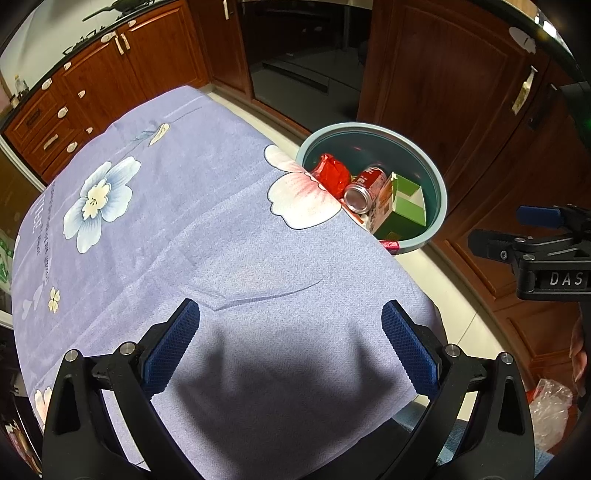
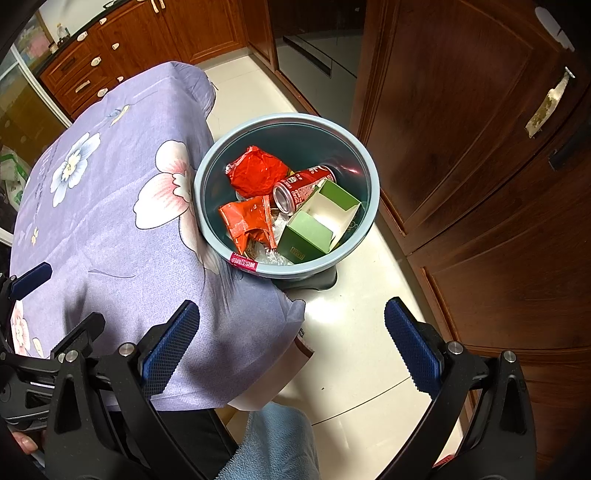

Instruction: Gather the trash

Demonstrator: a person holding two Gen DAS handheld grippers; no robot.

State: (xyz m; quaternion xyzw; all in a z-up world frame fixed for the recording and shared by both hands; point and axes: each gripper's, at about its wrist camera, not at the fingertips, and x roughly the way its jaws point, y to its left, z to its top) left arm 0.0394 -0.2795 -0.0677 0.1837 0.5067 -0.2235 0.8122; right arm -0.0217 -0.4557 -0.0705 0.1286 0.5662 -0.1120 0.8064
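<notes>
Both grippers, left (image 1: 290,345) and right (image 2: 291,347), stood wide open and held nothing. The blue bin (image 2: 371,173), on the floor beside the cloth-covered table (image 2: 110,236), held two red wrappers (image 2: 258,173), one can (image 2: 303,188) and one green box (image 2: 314,229).

Home kitchen: wooden cabinets (image 1: 110,70), stove (image 1: 122,7), countertop.

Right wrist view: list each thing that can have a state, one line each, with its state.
Left gripper: open, nothing between its fingers.
Right gripper: open, holding nothing.
Trash bin: upright on the floor, uncovered, holding trash.
Soda can: on its side in the bin, top opened.
Green box: open, tilted in the bin.
Red wrapper: crumpled.
Orange wrapper: crumpled, torn open.
Tablecloth: spread over the table.
</notes>
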